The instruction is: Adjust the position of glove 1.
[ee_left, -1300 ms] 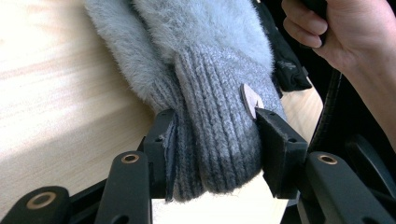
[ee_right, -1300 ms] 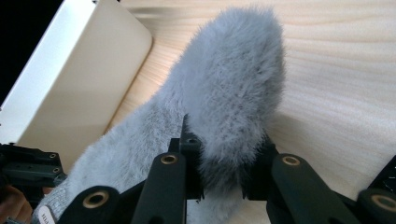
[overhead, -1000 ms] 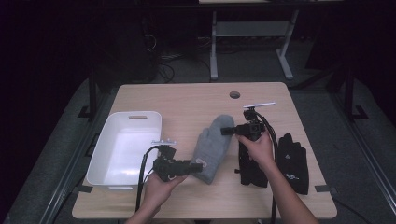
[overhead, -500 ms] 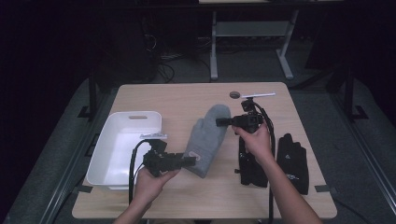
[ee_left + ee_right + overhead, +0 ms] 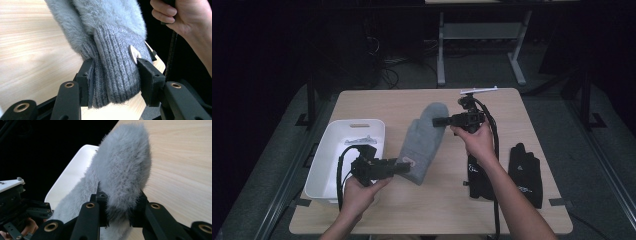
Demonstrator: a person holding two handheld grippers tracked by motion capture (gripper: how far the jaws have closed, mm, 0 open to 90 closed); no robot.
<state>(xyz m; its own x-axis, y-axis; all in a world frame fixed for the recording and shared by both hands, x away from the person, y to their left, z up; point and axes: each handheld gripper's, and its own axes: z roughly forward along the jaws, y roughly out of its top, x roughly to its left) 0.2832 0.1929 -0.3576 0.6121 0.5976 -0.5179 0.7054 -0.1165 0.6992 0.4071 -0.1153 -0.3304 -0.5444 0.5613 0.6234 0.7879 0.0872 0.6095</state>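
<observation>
- The left gripper [image 5: 404,165] is clamped on the ribbed cuff of the grey mitten [image 5: 424,140]; in the left gripper view the pads squeeze the knit and partly cover a small round tag [image 5: 134,54].
- The right gripper [image 5: 437,121] pinches the mitten's fluffy tip, whose fur hides the pad faces in the right gripper view.
- The mitten hangs between them above the table [image 5: 402,102], beside the white bin [image 5: 328,150].
- The right forearm covers part of the black gloves [image 5: 526,172]; their printed marks are unreadable.
</observation>
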